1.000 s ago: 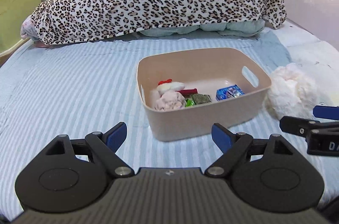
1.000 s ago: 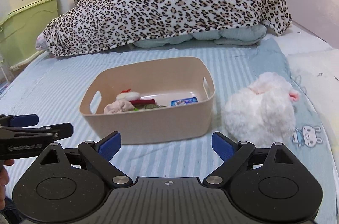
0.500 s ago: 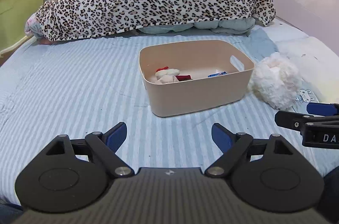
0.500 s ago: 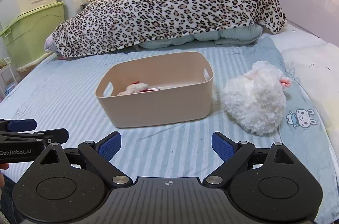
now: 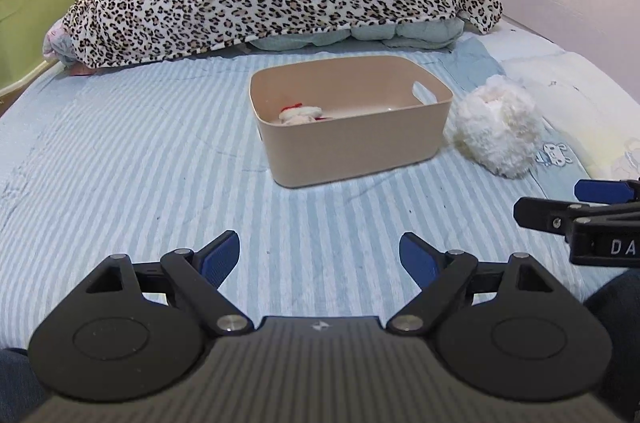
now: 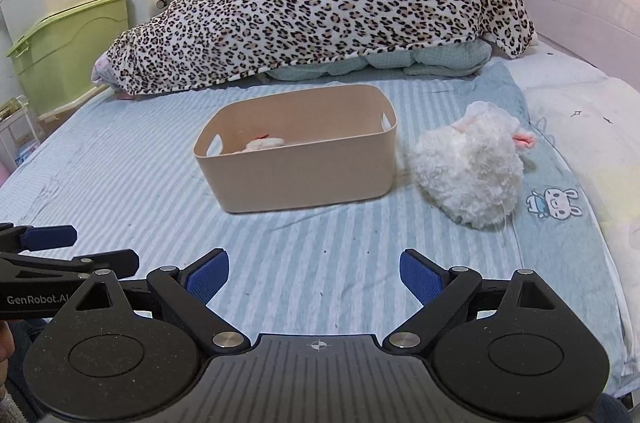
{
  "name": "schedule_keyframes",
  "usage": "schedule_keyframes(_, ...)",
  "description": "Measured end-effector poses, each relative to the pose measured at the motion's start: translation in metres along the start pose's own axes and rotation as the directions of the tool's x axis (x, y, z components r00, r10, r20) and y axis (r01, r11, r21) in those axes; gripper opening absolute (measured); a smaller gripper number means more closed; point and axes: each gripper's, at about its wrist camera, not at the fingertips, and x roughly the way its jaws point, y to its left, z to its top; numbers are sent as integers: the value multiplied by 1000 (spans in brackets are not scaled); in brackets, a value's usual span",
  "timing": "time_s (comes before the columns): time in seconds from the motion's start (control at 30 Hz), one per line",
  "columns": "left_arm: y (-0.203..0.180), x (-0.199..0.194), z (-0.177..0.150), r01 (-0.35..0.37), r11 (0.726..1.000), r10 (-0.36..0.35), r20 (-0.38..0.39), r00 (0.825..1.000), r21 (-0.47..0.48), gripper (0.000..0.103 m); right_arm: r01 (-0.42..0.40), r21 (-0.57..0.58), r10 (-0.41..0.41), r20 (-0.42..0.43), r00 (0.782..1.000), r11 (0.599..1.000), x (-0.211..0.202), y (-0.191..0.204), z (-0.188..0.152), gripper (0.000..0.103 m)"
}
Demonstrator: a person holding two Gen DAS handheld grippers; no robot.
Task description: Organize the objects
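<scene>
Nearest the cameras, the left gripper [image 5: 320,251] is spread wide with nothing between its blue pads, poised above the striped sheet [image 5: 120,159]. The right gripper [image 6: 314,269] is likewise fully parted and empty, alongside the left and well short of any object.

Further out, the beige bin [image 6: 304,167] sits on the sheet with a small white and red toy [image 6: 264,144] lying low inside; the near wall hides whatever else it holds. Just beside the bin's right end, apparently touching it, lies the white plush toy [image 6: 470,167], the one loose item in view and probably the next to be stowed.

Risks, as judged:
- The plush is bulky and soft. A shallow pinch on the fur alone may slip, and the toy could drop short of the bin.
- The plush crowds the bin wall. A finger entering on that side may shove the light bin across the yielding mattress or tip it.
- The toy looks large relative to the bin opening and may catch on the rim.

Beyond, the leopard blanket [image 6: 320,15] covers heaped bedding, with storage boxes [image 6: 64,35] at far left; neither appears involved.
</scene>
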Motion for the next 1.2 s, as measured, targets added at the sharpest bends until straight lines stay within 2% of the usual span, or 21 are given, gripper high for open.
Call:
schedule_keyframes(0.43,8,-11,-18,23,999,-23,-21,1000,-22,87,20,3,-20,-3,1000,1000,-20,-3,-18,94)
schedule_keyframes(1.0,10,-18,-17,18,1000,-18,-12,1000,-21,88,26,-19,-27,-21,999,999,-24,2,-24,94)
schedule_keyframes(1.2,7,-18,-17,16,1000,-16,-11,1000,-9,90,22,-20,-23,-23,999,1000,-23,4,-22,94)
